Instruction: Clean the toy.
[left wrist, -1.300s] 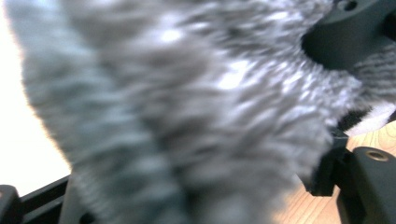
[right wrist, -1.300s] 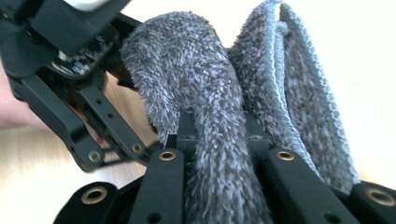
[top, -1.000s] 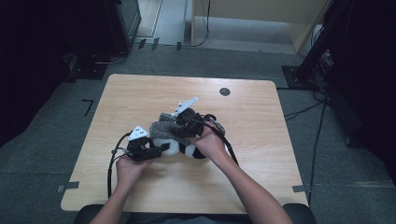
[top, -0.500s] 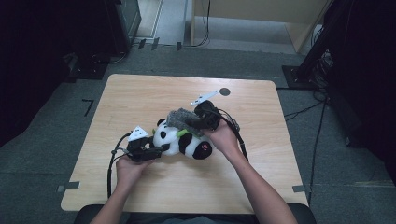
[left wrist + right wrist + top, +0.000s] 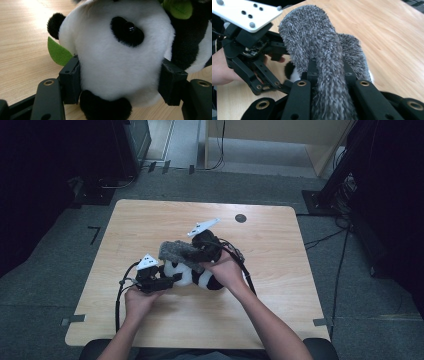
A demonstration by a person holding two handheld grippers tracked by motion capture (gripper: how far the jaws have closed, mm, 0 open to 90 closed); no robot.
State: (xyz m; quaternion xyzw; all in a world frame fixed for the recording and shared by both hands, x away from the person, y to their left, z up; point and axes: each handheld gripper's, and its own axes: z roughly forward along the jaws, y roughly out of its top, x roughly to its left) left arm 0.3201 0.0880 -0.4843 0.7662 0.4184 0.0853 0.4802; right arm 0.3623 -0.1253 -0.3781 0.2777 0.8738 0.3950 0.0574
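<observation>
Pale wood, the desk [image 5: 280, 320] carries a black-and-white plush panda [image 5: 197, 275] lying near its middle, with a grey fuzzy fabric piece [image 5: 179, 252] draped over the toy's upper side; the left gripper [image 5: 167, 281] sits at the panda's left end and the right gripper [image 5: 197, 254] above it, both hands coming up from the near edge.

The left gripper view gives what the high view cannot: the panda's white head [image 5: 117, 62] with its black eye patch sits between the two black jaws, whose pads press its sides, and green felt leaves [image 5: 58, 53] poke out beside it; these jaws have just been opening a little, yet they grasp the head.

The right gripper view shows the grey fabric [image 5: 324, 62] pinched tight between its nearly closed jaws, rising in a hump beyond them, with the left gripper [image 5: 284, 90] and its white plate farther off at the left.

The left hand [image 5: 137, 300] lies low and level; the right hand [image 5: 225, 270] is raised, angled leftward over the toy.
</observation>
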